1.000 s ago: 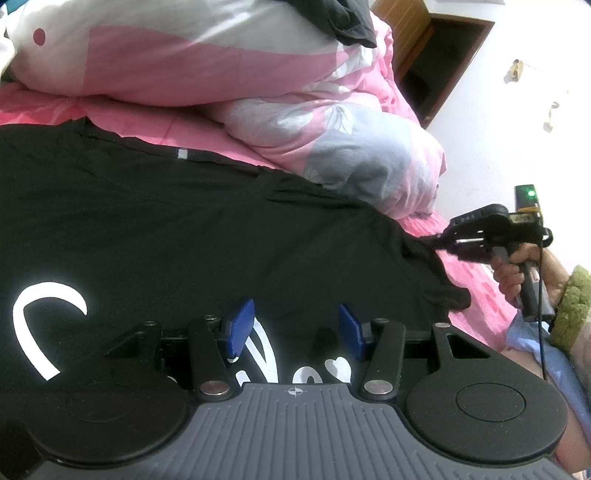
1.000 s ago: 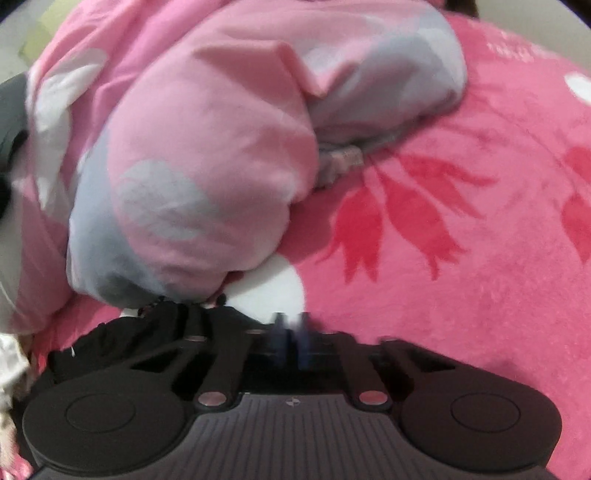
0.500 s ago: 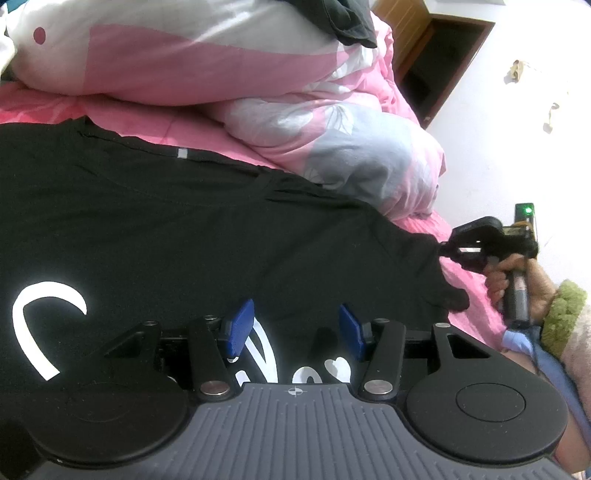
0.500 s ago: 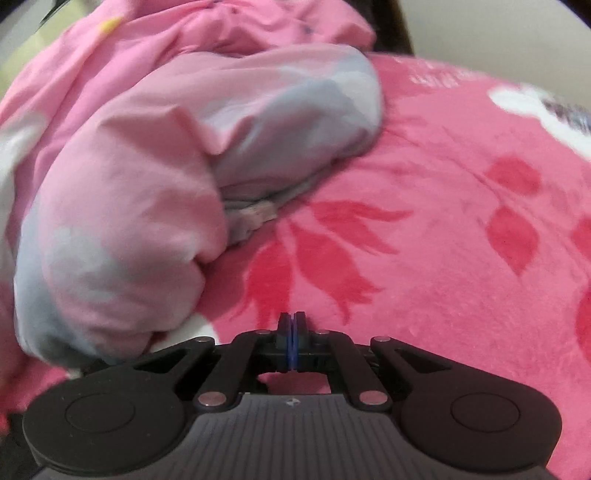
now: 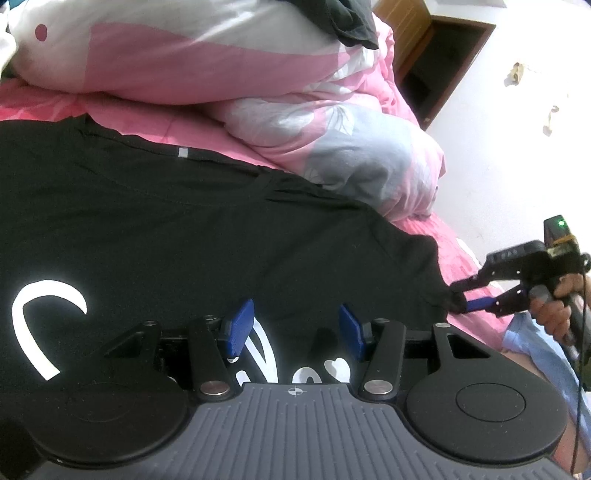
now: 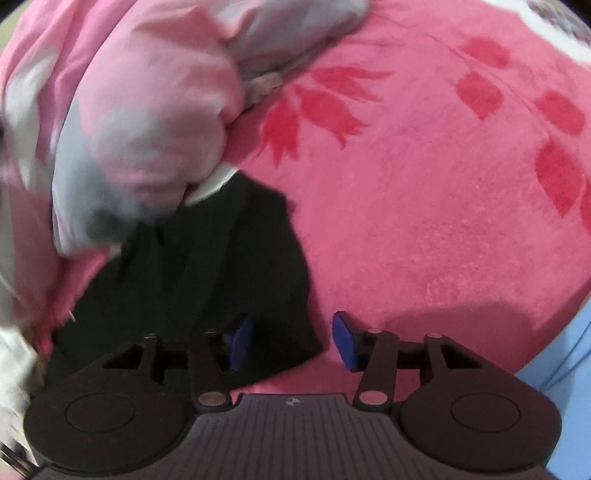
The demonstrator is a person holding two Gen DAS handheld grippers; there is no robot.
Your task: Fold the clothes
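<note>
Folding has barely begun: the black T-shirt [image 5: 184,221] lies spread flat and print-up on the pink bed [image 6: 424,221], with no fold visible in it. At the left, the left gripper [image 5: 297,328] hovers over the white lettering, its jaws about half apart with nothing between them. Moving right, the shirt's sleeve [image 5: 417,266] stretches out toward the bed's edge, and there the right gripper [image 5: 469,295], carried in a hand [image 5: 554,314], sits at the sleeve's tip. Its jaws are opening; in the right wrist view the sleeve's corner lies between the blue pads, which do not press on it. By my reading, both sleeves and the body folds are all left to do. A bunched pink-and-grey duvet [image 5: 351,147] crowds the shirt's far edge and touches the sleeve, so it may hamper folding there. A dark garment [image 5: 351,18] rests on top of it.
</note>
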